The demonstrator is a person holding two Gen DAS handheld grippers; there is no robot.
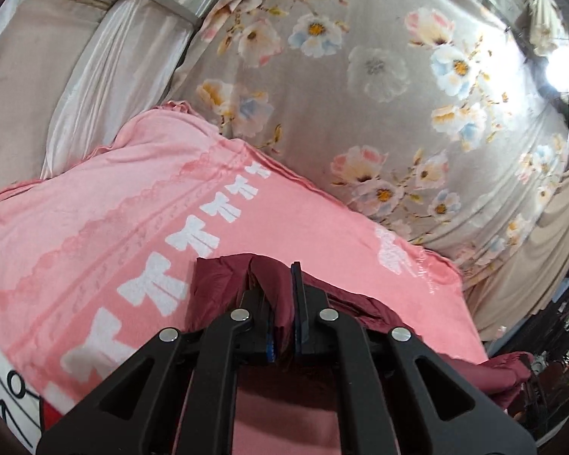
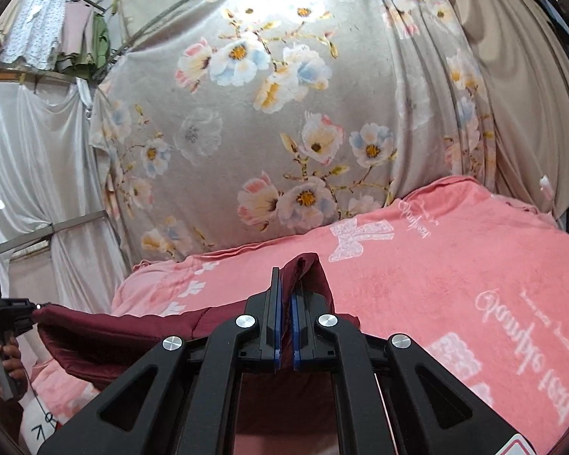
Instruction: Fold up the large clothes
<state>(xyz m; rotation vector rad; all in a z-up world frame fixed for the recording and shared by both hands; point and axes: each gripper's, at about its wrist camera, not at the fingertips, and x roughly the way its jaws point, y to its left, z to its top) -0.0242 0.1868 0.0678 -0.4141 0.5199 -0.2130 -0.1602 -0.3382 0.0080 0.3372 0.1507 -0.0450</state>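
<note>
A dark red garment (image 1: 223,276) is held stretched between both grippers above a pink blanket (image 1: 95,235). My left gripper (image 1: 280,276) is shut on one corner of the garment. My right gripper (image 2: 286,280) is shut on the other corner (image 2: 307,269). In the right wrist view the garment (image 2: 113,326) spans left to the left gripper (image 2: 7,314), which a hand holds at the left edge. The cloth sags below both grippers and its lower part is hidden.
The pink blanket (image 2: 455,265) with white bows and lettering covers the work surface. A grey floral sheet (image 2: 265,113) hangs behind it. White curtains (image 2: 26,159) and a metal rail (image 2: 57,227) are at the left. Clothes (image 2: 45,30) hang at top left.
</note>
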